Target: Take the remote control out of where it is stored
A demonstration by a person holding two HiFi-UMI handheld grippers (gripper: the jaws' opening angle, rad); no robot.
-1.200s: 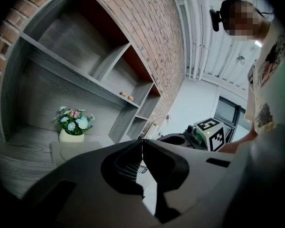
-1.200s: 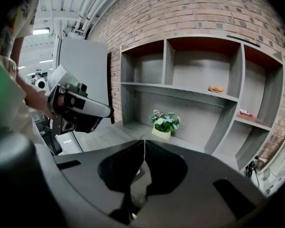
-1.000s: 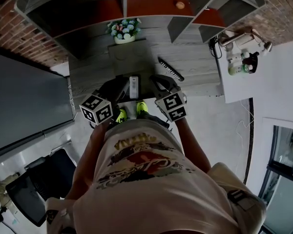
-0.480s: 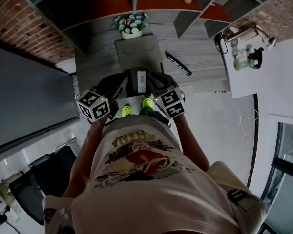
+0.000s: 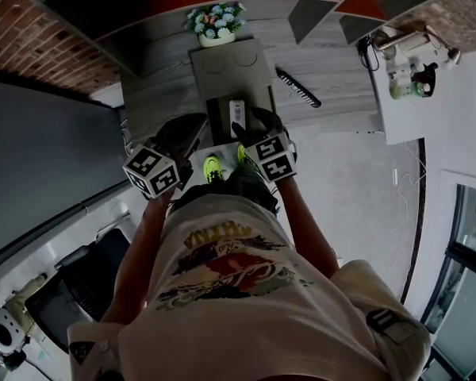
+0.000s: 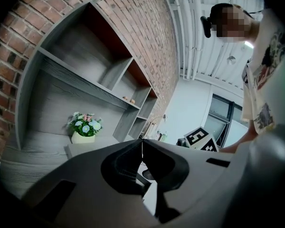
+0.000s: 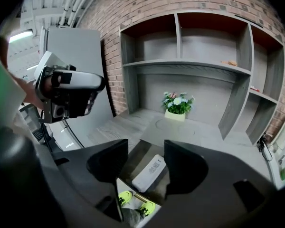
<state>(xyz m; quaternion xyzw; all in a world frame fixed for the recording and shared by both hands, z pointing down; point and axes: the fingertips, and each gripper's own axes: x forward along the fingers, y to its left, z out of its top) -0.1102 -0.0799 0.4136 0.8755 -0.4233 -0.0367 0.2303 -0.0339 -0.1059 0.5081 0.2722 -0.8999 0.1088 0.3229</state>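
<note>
Head view: a white slab-shaped remote control [image 5: 236,108] is pictured lying in a dark pulled-out drawer [image 5: 219,111] at the front edge of a grey wood-grain tabletop [image 5: 333,78], its long axis running from 12 to 6 o'clock. The right gripper [image 5: 250,124] is held just at 5 o'clock of it and is judged the nearer of the two. The left gripper [image 5: 192,127] is kept off at 8 o'clock, by the drawer's left side.

In the right gripper view the remote control is framed in the gap between the jaws, slanted from 1 to 7 o'clock. The jaws have just been opening and are spread wide. No pad is seen pressing on the remote control, so nothing is gripped yet. The coming move is judged to turn on that slant: the jaws would have to be lowered astride the narrow width, not the length. In the left gripper view the left gripper is clenched, its jaws met in a thin line with nothing between them.

Whether the left gripper touches the drawer cannot be told. The drawer's floor is lost in shadow, and its near end is covered by the grippers in the head view. A slim black bar-shaped object [image 5: 298,87] at 2 o'clock on the tabletop is too small to be identified.
</note>
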